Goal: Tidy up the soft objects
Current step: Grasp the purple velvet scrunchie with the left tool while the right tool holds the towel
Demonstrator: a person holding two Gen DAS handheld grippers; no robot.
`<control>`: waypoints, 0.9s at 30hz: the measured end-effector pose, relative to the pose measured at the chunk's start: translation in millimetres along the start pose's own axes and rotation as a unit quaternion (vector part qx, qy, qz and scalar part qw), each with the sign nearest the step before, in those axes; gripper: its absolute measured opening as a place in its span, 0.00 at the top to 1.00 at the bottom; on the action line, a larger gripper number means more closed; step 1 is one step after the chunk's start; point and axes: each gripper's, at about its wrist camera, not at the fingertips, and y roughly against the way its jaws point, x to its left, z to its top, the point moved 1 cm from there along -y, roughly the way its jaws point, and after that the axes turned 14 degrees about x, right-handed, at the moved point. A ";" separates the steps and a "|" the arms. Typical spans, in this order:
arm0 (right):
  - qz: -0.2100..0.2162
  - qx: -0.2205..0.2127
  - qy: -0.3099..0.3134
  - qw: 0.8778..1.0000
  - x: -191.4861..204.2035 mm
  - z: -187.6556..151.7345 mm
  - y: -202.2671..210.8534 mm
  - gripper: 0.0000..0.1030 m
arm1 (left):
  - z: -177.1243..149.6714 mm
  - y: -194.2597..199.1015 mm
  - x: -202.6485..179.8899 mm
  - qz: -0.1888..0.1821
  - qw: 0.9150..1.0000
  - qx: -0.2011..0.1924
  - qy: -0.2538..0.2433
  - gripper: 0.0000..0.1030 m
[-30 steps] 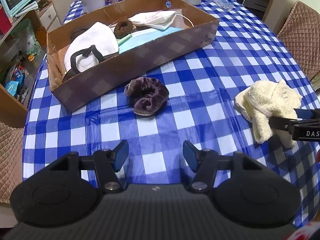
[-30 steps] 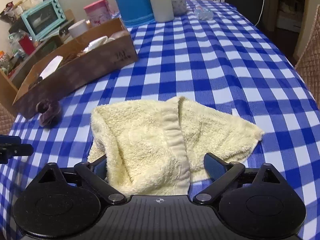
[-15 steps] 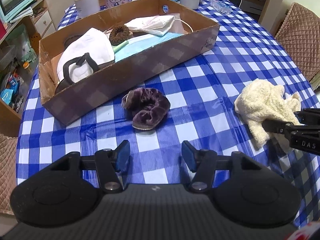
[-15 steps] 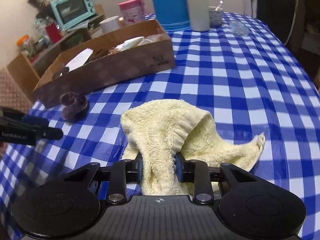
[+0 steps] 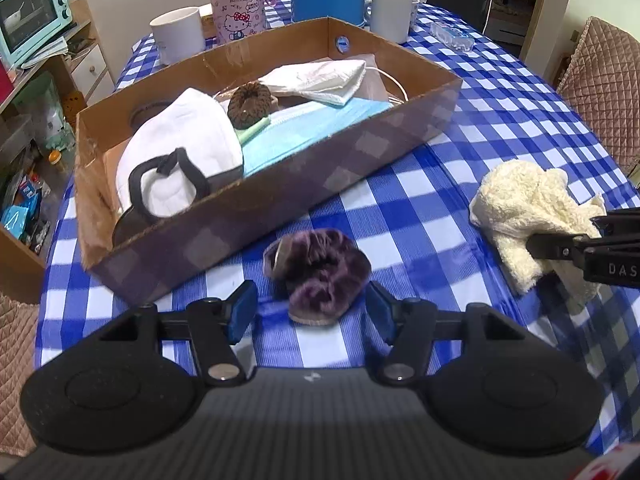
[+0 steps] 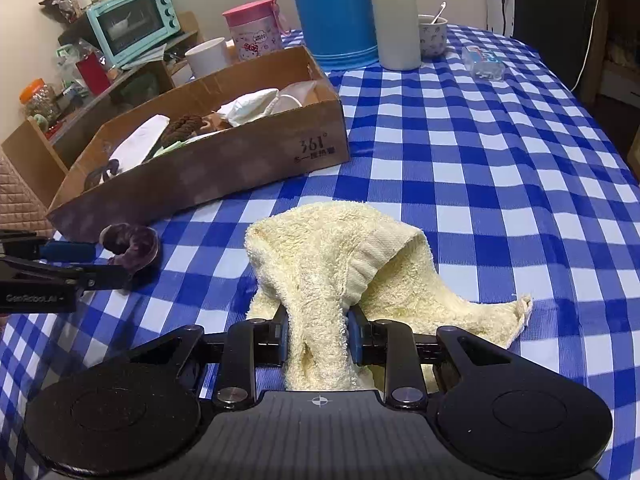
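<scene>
Since half a second ago the left gripper (image 5: 312,310) has moved forward, so the purple scrunchie (image 5: 318,274) that lay ahead of its tips now sits between its blue fingers (image 5: 240,312), which remain spread wide and do not touch it. The scrunchie rests on the checked tabletop (image 5: 500,120) just beside the near wall of the cardboard box (image 5: 280,196), unmoved. The right gripper (image 6: 318,330) stays clamped on a fold of the cream towel (image 6: 336,256), its fingers (image 6: 354,336) pressed narrow against the cloth as before; the towel's bunched top now stands a little higher, while its loose corner trails on the tabletop toward the right edge. In the left wrist view the towel (image 5: 528,216) lies well apart from the scrunchie, nearer the right edge. Inside the box the white cloth (image 5: 180,156), brown scrunchie (image 5: 250,106) and blue mask (image 5: 308,136) lie where they were
</scene>
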 end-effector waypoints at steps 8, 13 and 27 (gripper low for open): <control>0.006 0.002 -0.005 1.000 -3.0 -0.8 -2.2 0.71 | 12.4 -15.5 -6.0 -0.001 1.000 -0.005 -0.019 0.53; 0.005 0.002 -0.007 1.000 -3.8 -1.0 -2.5 0.71 | 11.4 -16.9 -11.1 0.004 0.999 -0.010 -0.033 0.64; -0.005 -0.005 0.015 1.000 0.5 -4.5 -2.8 0.70 | -4.4 -0.2 -6.5 -0.005 1.000 -0.015 -0.011 0.80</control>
